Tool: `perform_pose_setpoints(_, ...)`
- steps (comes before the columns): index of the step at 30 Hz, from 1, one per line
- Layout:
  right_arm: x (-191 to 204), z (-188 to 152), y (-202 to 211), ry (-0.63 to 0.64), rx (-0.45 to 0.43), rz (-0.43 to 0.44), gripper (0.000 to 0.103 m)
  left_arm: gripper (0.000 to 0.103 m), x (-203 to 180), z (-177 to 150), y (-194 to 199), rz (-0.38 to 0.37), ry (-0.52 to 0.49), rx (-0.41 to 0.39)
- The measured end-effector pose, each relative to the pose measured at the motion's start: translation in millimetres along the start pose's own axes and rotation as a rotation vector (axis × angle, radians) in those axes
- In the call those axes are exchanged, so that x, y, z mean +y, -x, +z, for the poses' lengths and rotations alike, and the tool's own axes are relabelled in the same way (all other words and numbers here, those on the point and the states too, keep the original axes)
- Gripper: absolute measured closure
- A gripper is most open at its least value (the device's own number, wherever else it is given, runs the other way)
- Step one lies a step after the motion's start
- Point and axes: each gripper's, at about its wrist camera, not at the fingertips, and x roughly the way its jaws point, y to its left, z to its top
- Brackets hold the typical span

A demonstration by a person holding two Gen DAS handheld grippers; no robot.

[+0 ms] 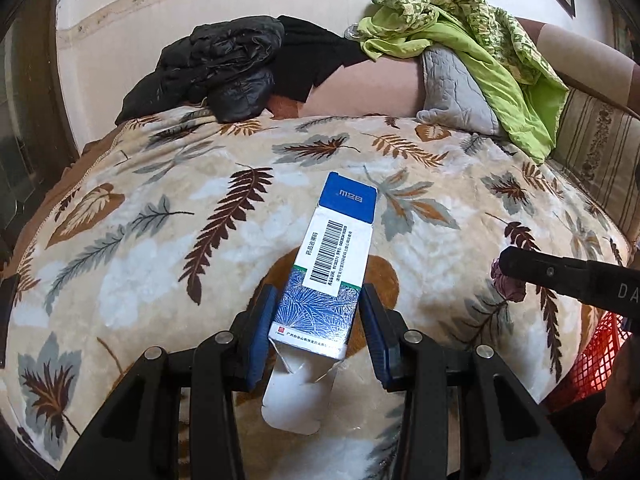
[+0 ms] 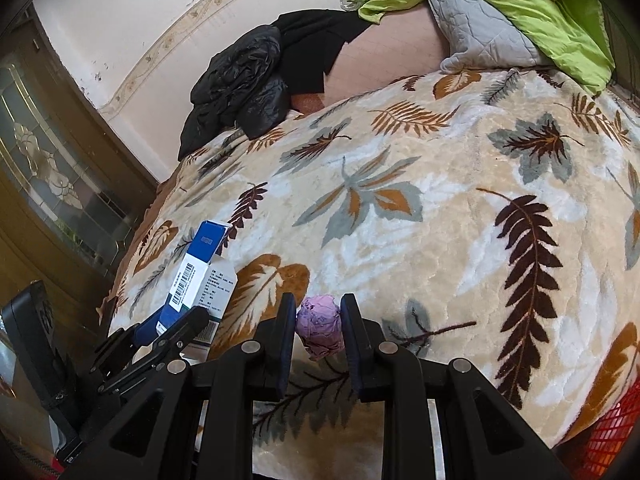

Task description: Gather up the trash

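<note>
A blue-and-white box (image 1: pixel 332 256) with a barcode label and small Chinese print is pinched in the left tool (image 1: pixel 318 300) above the leaf-print blanket (image 1: pixel 160 216). The right tool (image 2: pixel 318 312) pinches a crumpled purple paper ball (image 2: pixel 321 326) over the same blanket.

place: home bedroom | bed: plush leaf-print blanket (image 1: pixel 168 216) across it | clothes: black jacket (image 1: pixel 224 68) and green garment (image 1: pixel 472 36) heaped at the far end, by a grey quilted pillow (image 1: pixel 452 88) | wall: pale, patterned border strip (image 1: pixel 160 0) | left edge: probably a wooden door with decorative glass (image 2: pixel 44 168)
</note>
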Motion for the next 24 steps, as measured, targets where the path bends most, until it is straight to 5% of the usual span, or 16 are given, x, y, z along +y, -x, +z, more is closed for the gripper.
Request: perform_pose_setpoints(24,8.4,-1.5,-9.6,0.014,0.018,0.019,0.079,0.062,35.9,11.4,16.2,0.257,0.052,-0.12)
